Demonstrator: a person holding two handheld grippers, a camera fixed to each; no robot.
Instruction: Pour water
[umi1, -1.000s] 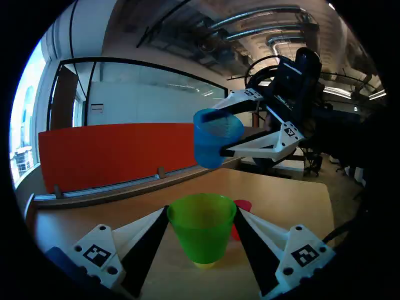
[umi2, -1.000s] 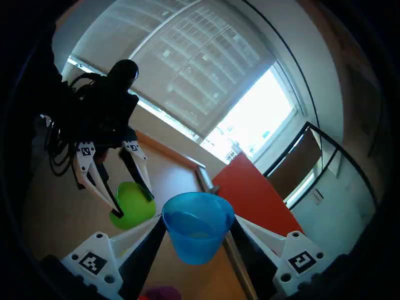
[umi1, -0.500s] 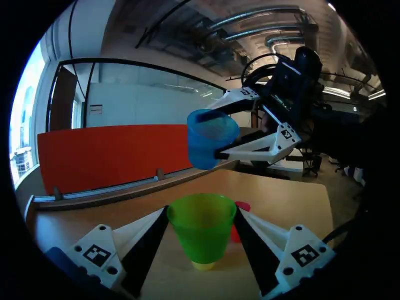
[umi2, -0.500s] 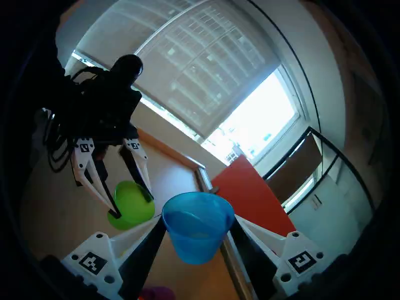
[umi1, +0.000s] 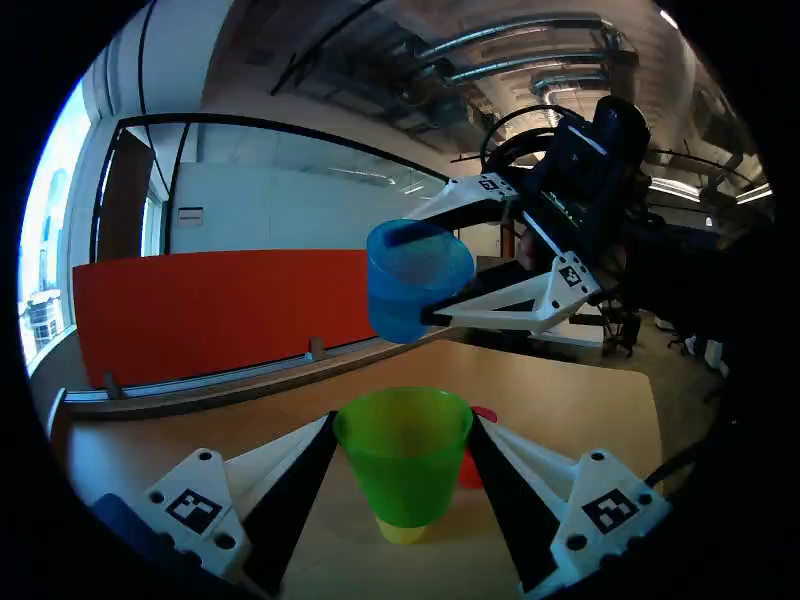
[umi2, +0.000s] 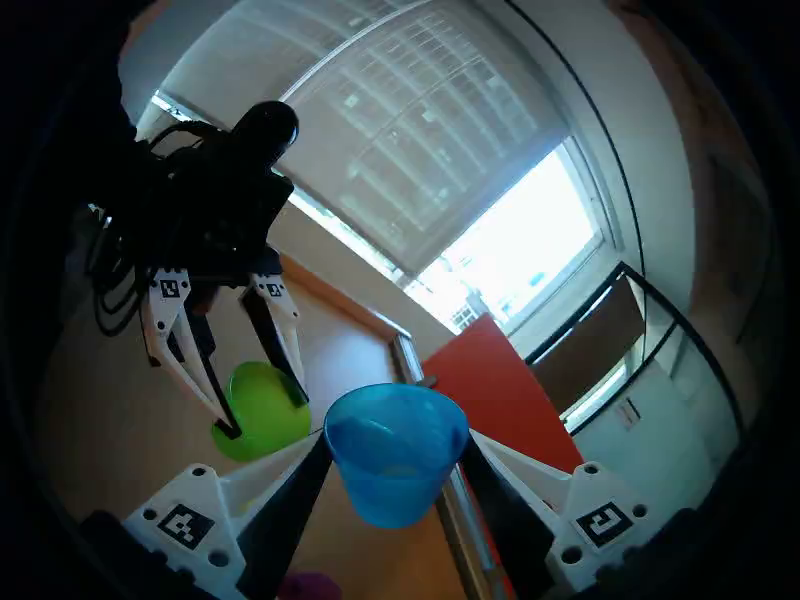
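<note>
"What has the left gripper (umi1: 402, 425) got?"

"The green cup (umi1: 404, 455). Both fingers press on its sides, and the cup sits upright between them, low over the table (umi1: 560, 395). A yellow bit (umi1: 403, 532) shows under its base. I can't tell what that is, or whether the cup rests on the wood."

"And the right gripper (umi2: 397, 440)?"

"Clamped on the blue cup (umi2: 395, 470), one finger on each side. It's up in the air, above the green cup and a little beyond it. The two cups are apart."

"Is the blue cup level?"

"No, it's tipped. From the left gripper view its mouth leans over and you see some way inside. In the right gripper view there's a pale patch at the bottom. I can't tell if that's water."

"Anything else on the table?"

"A small red thing (umi1: 484, 468) just behind the green cup, half hidden by it. A red panel (umi1: 220, 310) runs along the far edge. A bright window (umi2: 510, 240) stands beyond the table."
</note>
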